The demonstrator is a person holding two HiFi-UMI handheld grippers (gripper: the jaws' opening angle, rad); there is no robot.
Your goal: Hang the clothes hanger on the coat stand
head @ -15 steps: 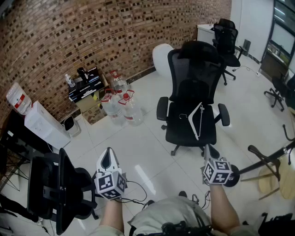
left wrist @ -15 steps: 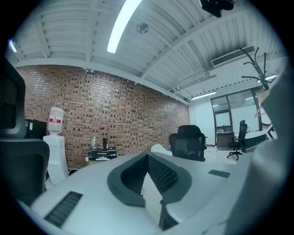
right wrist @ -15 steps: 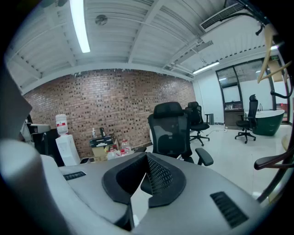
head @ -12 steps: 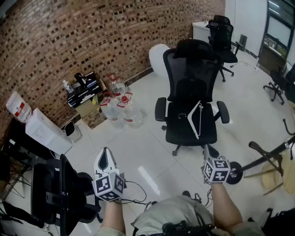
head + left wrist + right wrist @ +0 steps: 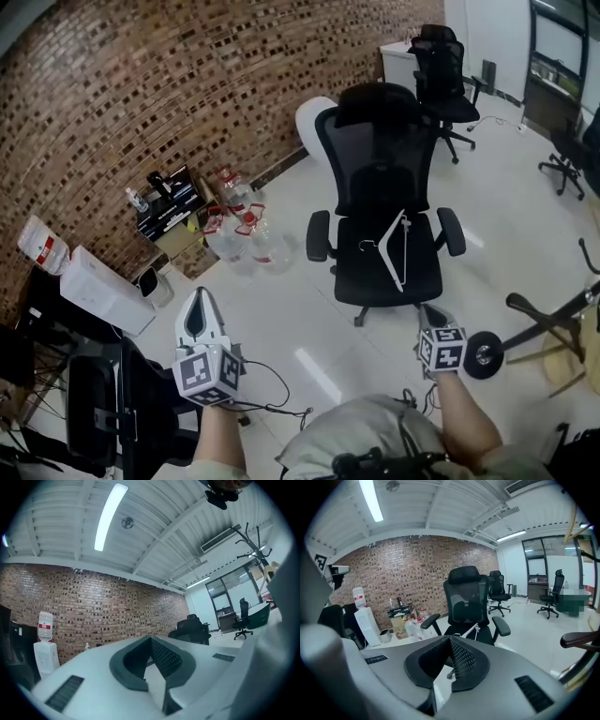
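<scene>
A white clothes hanger (image 5: 397, 247) lies on the seat of a black office chair (image 5: 380, 164); in the right gripper view the hanger (image 5: 475, 630) shows just past my jaws. My right gripper (image 5: 427, 310) hovers over the floor in front of the chair, shut and empty, and short of the hanger. Well left of the chair, my left gripper (image 5: 197, 302) is also shut with nothing in it. The coat stand (image 5: 542, 321) shows dark arms at the right edge, and its hooked top (image 5: 252, 540) appears in the left gripper view.
Several water bottles (image 5: 246, 234) and a box stand by the brick wall (image 5: 141, 84). A water dispenser (image 5: 103, 291) and another black chair (image 5: 112, 412) sit at the left. More office chairs (image 5: 441, 66) are at the back right. A cable (image 5: 267, 398) lies on the tile floor.
The head view has swung a little, so the chair sits slightly farther up the picture. Both grippers stay shut and have drifted lower in the frame, the left one also leftward. The hanger has not moved.
</scene>
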